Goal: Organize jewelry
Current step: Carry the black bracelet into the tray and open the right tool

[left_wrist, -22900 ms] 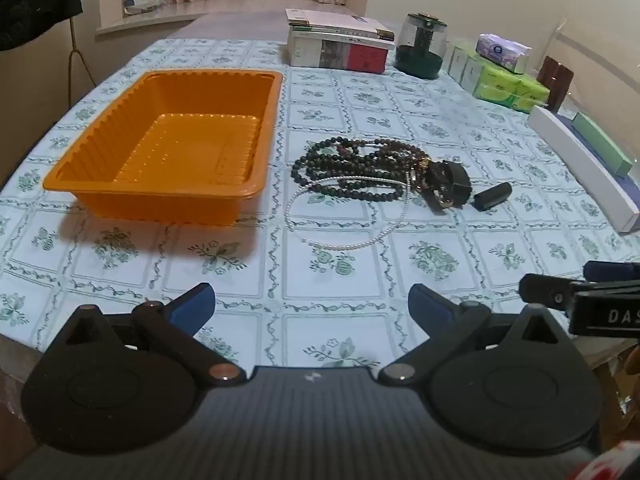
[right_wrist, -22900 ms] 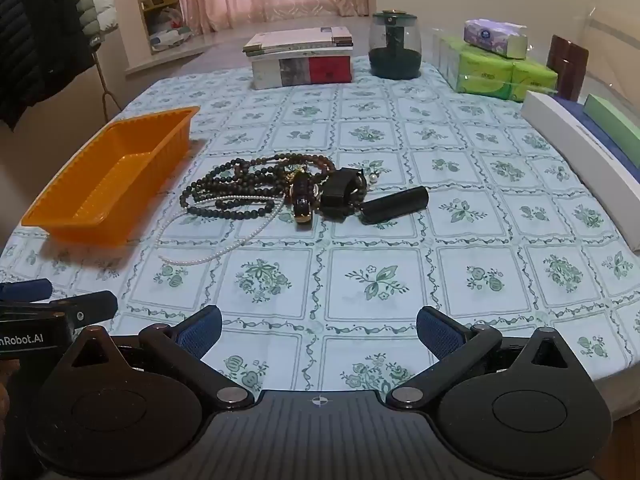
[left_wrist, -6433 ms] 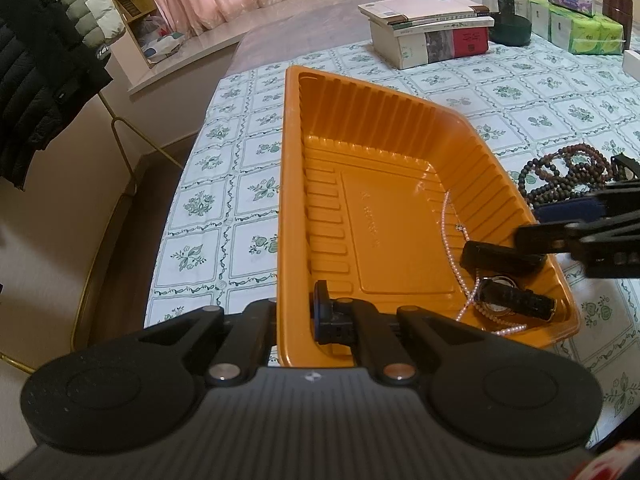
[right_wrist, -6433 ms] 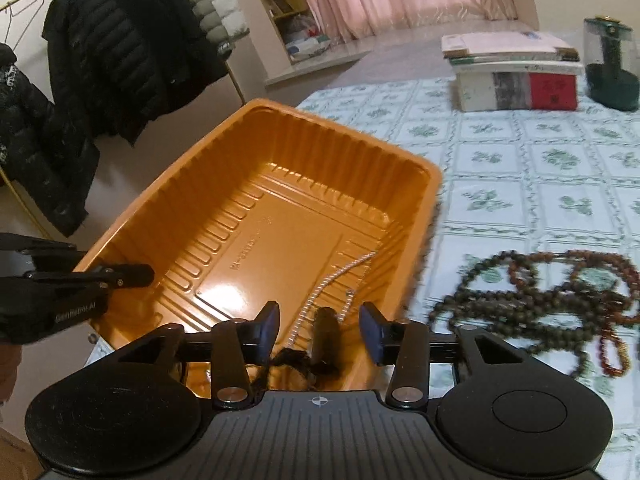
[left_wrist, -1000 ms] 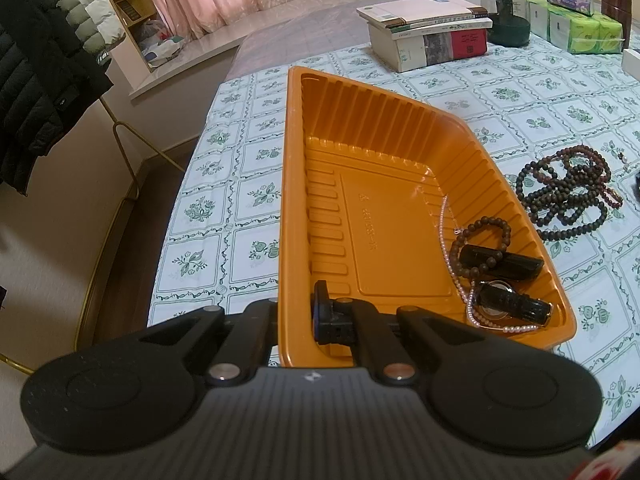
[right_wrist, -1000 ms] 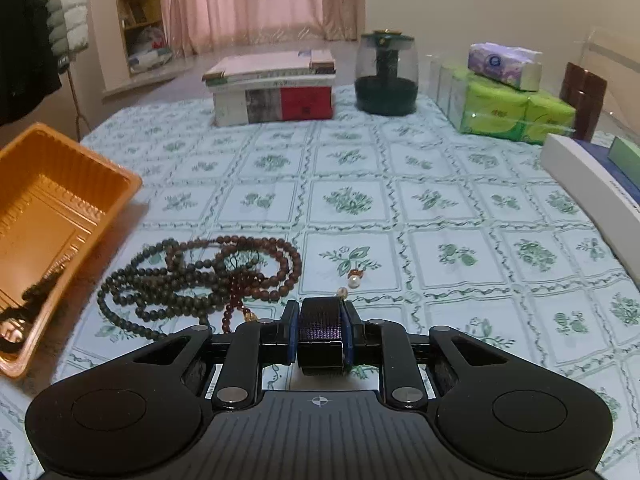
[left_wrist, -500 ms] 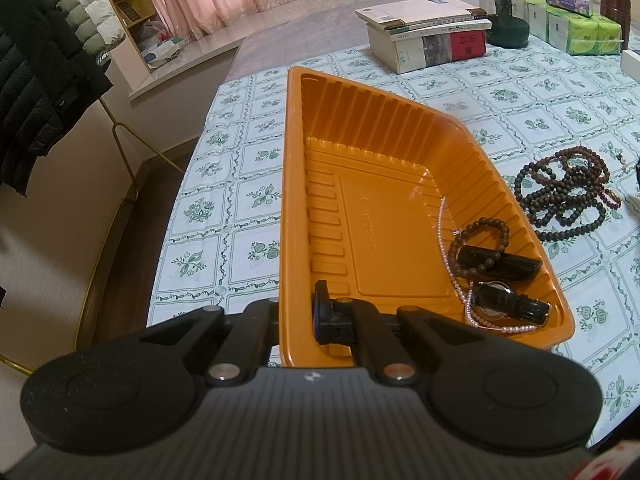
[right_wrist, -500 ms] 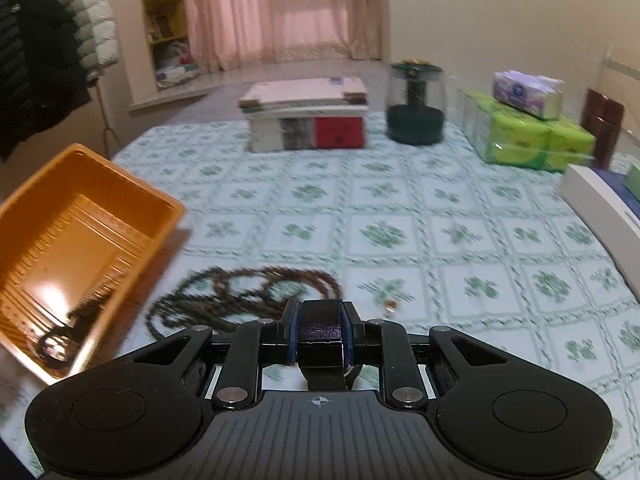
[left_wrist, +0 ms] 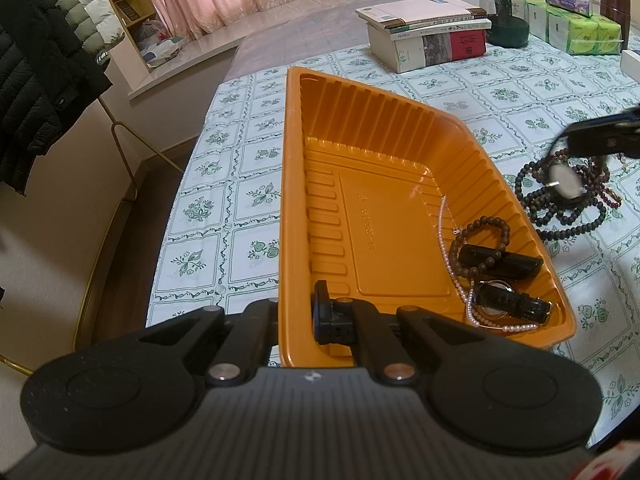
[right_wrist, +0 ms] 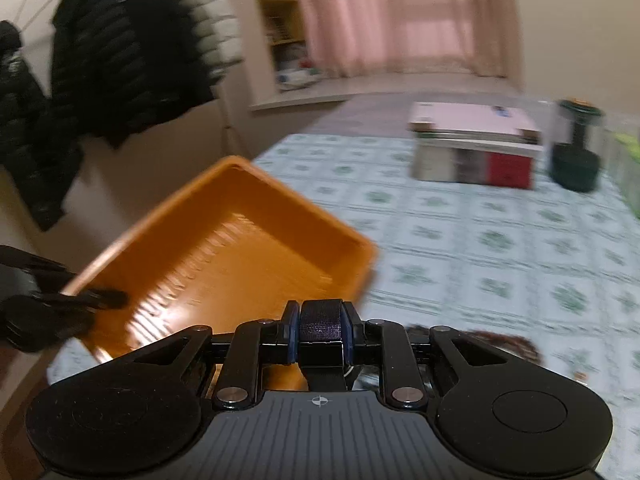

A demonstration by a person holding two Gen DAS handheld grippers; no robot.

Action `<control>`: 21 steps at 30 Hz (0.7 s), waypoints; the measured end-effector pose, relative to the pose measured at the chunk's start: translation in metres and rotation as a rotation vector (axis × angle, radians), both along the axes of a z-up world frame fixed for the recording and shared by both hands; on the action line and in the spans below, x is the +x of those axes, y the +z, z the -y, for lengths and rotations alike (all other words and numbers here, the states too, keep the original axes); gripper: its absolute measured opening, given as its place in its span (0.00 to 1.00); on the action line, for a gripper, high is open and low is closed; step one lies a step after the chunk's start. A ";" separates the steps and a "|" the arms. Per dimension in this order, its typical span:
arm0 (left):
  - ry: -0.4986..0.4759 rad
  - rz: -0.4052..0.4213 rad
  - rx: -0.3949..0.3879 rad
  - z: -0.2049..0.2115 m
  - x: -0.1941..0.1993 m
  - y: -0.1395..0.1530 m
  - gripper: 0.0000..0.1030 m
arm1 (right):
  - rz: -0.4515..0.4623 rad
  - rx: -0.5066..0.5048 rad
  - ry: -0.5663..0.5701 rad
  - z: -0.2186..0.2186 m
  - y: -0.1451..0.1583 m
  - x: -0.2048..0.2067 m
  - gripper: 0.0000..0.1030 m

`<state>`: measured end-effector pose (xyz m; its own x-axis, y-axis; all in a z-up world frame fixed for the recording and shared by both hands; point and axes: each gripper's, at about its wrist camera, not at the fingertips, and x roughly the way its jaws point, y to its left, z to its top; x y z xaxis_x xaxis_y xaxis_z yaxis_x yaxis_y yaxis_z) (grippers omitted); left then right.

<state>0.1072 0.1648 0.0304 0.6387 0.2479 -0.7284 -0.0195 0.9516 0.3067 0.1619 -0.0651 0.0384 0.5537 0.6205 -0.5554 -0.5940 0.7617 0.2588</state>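
Left wrist fisheye: left gripper clenched on the near wall of the orange tray, one finger outside and one inside, pinning it to the surface. Already lying in the tray's right end: a pearl strand, a bead bracelet, a black bar and a dark wristwatch. At the far right, right gripper above the long bead strands, with a pale dial hanging beneath it.

Right wrist fisheye (badly blurred): fingers grasping a watch by its dark woven strap, tray ahead and to the left.

Likely trouble from here:
- Held by the strap only, so the hanging dial free to swing; could work the strap out of the fingers short of the tray.
- Dial close over the bead strands; could snag one and drag the pile along.
- Too low an approach: could knock the dial on the tray's right rim.
- Released from too high: could land hard on the watch already inside, or bounce out (shallow walls).
- Cannot tell whether dial and strands are touching.
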 end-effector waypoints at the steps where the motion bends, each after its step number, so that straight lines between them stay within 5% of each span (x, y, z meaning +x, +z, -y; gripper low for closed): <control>1: 0.000 0.000 0.000 0.000 0.000 0.000 0.02 | -0.005 0.005 0.020 -0.009 0.000 0.001 0.21; 12: -0.001 0.001 -0.006 -0.001 0.000 -0.002 0.02 | -0.041 -0.004 0.138 -0.076 -0.015 0.003 0.21; 19: -0.003 0.001 -0.011 -0.001 0.000 -0.002 0.02 | -0.074 0.031 0.169 -0.083 -0.024 0.002 0.21; 21: -0.002 0.001 -0.012 -0.002 0.000 -0.003 0.02 | -0.068 0.026 0.164 -0.079 -0.023 0.002 0.28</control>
